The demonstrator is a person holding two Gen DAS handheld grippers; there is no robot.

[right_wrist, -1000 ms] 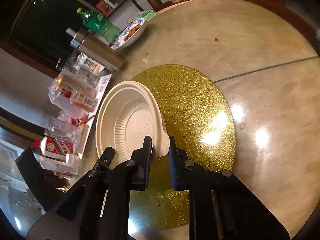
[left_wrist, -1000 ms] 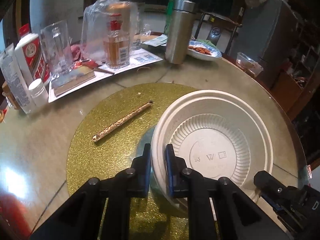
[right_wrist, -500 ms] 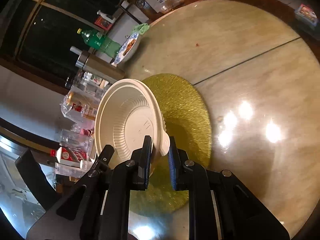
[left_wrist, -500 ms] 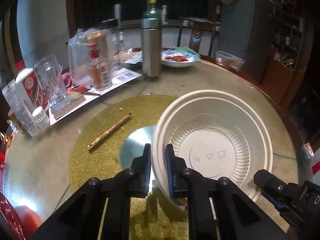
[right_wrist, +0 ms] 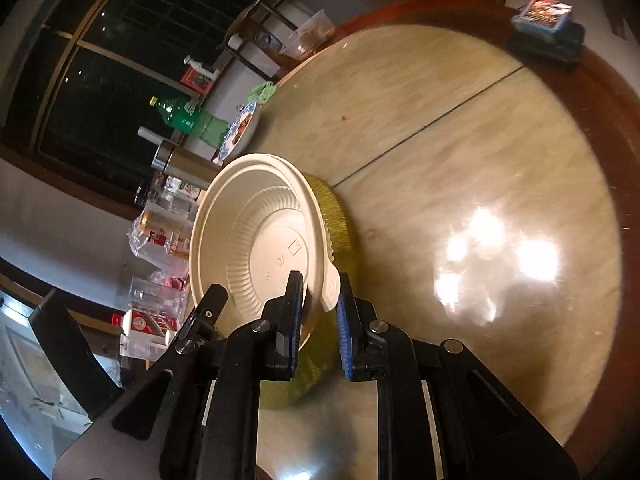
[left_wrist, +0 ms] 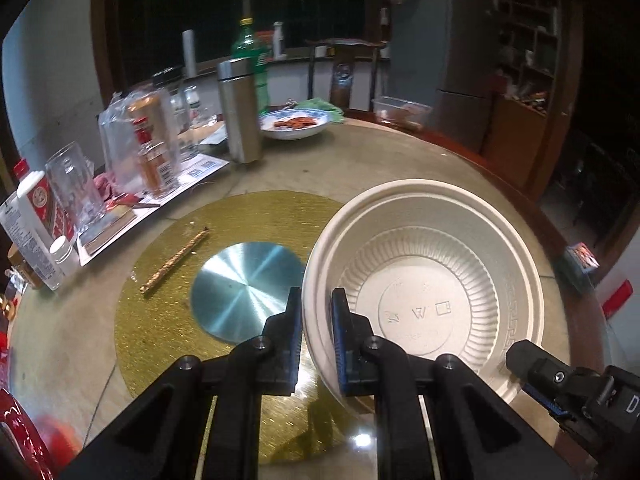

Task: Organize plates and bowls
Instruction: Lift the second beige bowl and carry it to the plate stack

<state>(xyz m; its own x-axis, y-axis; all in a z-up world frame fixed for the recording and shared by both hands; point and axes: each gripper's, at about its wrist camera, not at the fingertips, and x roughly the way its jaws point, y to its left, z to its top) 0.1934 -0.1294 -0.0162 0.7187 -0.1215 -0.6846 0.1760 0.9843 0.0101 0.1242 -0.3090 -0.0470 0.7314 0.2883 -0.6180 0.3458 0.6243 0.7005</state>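
Left wrist view: the left tool [left_wrist: 317, 322] is closed on the near-left rim of a cream disposable bowl [left_wrist: 424, 284], one pad outside the wall and one inside. The bowl is held clear of the round worktop [left_wrist: 360, 176], tilted slightly, over the right part of the gold glitter turntable [left_wrist: 160, 320]. The turntable's bare metal centre disc [left_wrist: 244, 288] is exposed beside the bowl, and a gold patterned stick [left_wrist: 174, 262] lies on the turntable toward the worktop's left edge. The right tool [left_wrist: 536, 376] enters at the lower right, meeting the bowl's near-right rim. Against the frame one second earlier, the metal disc, then mostly covered by the bowl, is now fully in view, and the clutter at the far left edge sits lower and further off, consistent with the bowl having been raised and carried. Right wrist view: the right tool [right_wrist: 319, 308] is closed on the small tab [right_wrist: 331, 288] at the bowl's rim, the bowl [right_wrist: 256, 236] extending away to the left. Bare worktop [right_wrist: 460, 152] lies to the right, with a small box [right_wrist: 542, 14] at its far right edge. Compared with the earlier frame, less of the turntable [right_wrist: 338, 220] shows and more bare worktop is visible. Judged step: two-handed transport of the lifted bowl. The next move calls for keeping both grips level and synchronised, then lowering the bowl onto its destination, which is not visible here.
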